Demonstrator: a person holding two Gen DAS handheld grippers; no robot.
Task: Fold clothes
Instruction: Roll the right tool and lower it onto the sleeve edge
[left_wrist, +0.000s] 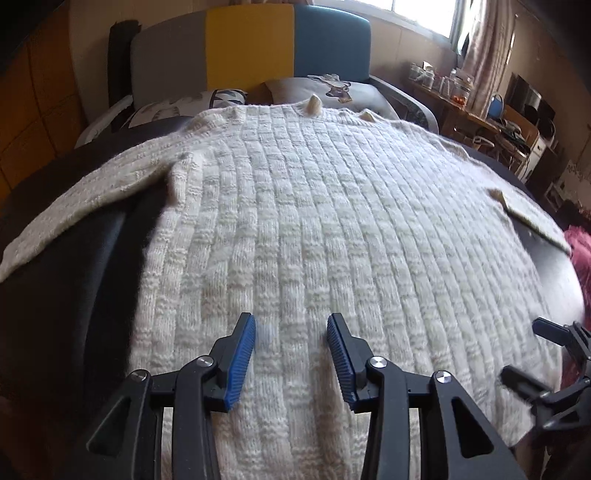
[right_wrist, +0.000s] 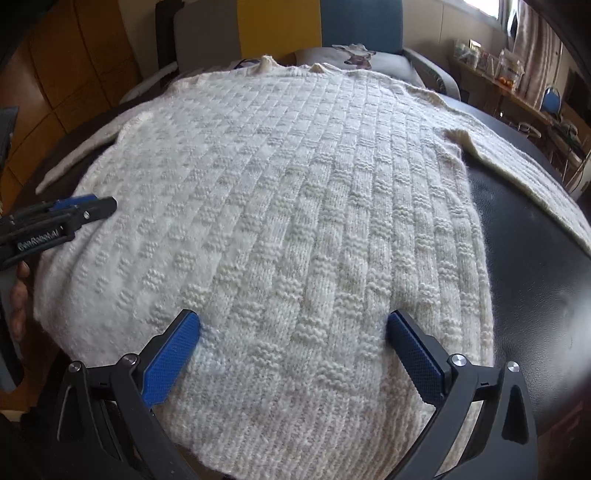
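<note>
1. The left gripper (left_wrist: 291, 334) was built of black plastic arms, each finger faced with a ribbed blue pad.
2. Round silver screws sat at its linkage joints.
3. The right gripper (right_wrist: 293, 332) had the same black frame, with blue pads in a fine diamond texture.
4. Triangular cut-outs lightened its outer arms.
5. Seen from the side, the left tool carried small white lettering, too blurred to read.
</note>
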